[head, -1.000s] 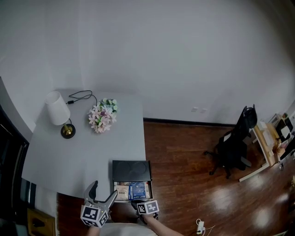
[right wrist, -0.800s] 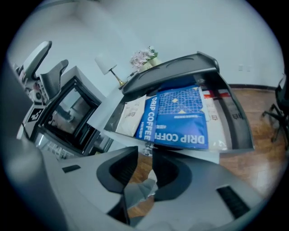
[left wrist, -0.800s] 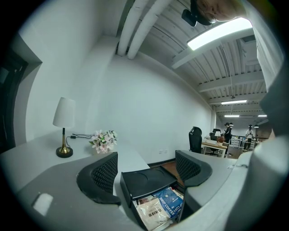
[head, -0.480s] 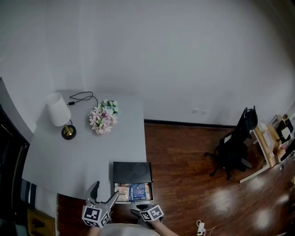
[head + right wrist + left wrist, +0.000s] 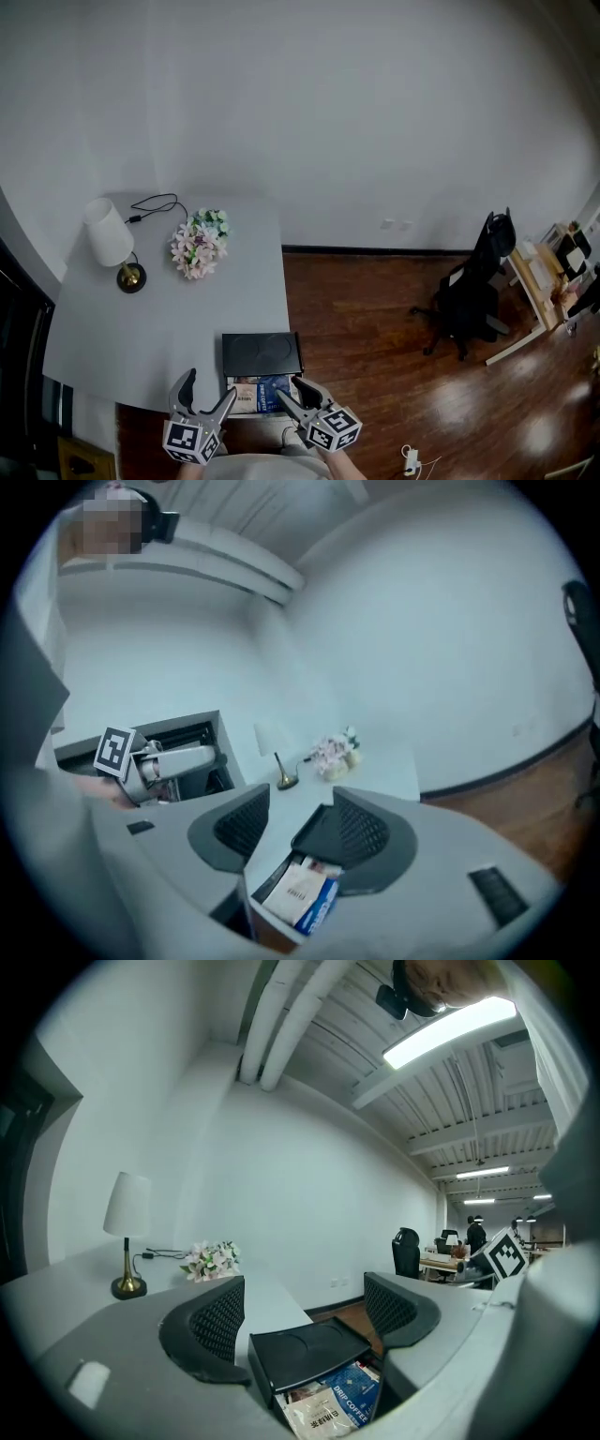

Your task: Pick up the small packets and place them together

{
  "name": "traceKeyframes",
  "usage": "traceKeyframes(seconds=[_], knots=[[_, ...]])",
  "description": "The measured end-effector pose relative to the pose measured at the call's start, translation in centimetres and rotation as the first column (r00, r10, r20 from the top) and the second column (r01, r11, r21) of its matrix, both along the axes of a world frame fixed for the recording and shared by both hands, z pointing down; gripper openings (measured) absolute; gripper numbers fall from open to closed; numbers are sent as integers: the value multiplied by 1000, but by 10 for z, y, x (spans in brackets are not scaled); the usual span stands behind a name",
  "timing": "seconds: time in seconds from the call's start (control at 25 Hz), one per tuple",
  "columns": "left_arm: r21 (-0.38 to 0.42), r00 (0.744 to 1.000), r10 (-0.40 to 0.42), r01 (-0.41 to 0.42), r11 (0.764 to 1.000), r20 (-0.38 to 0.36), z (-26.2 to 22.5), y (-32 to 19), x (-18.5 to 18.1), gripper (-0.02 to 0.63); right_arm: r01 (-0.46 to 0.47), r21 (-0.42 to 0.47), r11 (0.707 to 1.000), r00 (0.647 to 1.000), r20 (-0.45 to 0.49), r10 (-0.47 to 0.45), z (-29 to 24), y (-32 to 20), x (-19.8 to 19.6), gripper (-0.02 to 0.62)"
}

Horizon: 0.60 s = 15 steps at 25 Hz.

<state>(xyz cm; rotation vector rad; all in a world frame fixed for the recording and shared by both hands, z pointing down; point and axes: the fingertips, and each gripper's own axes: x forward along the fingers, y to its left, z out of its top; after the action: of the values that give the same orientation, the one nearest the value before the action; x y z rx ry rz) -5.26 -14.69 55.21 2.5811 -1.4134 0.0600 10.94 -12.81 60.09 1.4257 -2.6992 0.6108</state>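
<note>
Empty and released, left tool [image 5: 208, 385] waits; right tool [image 5: 292, 388] jaws just opening, nothing between, packets [image 5: 259, 395] below for picking.

blue packet [image 5: 354, 1397] printed "DRIP COFFEE"

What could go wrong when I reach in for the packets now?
The packets overlap, so the fingers may pinch two or slip off. The black tray just behind them could get knocked. The right gripper, whose fingers have just been opening with nothing between them, is close to the left gripper; they might collide.
</note>
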Motion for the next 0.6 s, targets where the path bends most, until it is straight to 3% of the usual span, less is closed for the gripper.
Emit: traceKeyframes(seconds=[0.08,0.2,0.32,0.48,0.6], knots=[[21,1000,-4,4,1000,11,-9,-2,3,385,-57,110,992,998,-14,59,-29,-12,12,241],[63,1000,-21,19,998,22,-22,-5,3,385,-128,255,958,989,-35,141,-67,-21,29,364],[89,999,-30,28,996,11,-32,-7,0,383,-115,376,920,977,-125,173,-99,-20,35,459],[112,999,-42,42,993,-2,-40,-7,-3,385,-61,439,896,958,-226,176,-121,-16,39,472],[128,998,-63,59,990,28,-45,-9,-7,390,-6,414,910,966,-234,112,-120,-15,38,434]])
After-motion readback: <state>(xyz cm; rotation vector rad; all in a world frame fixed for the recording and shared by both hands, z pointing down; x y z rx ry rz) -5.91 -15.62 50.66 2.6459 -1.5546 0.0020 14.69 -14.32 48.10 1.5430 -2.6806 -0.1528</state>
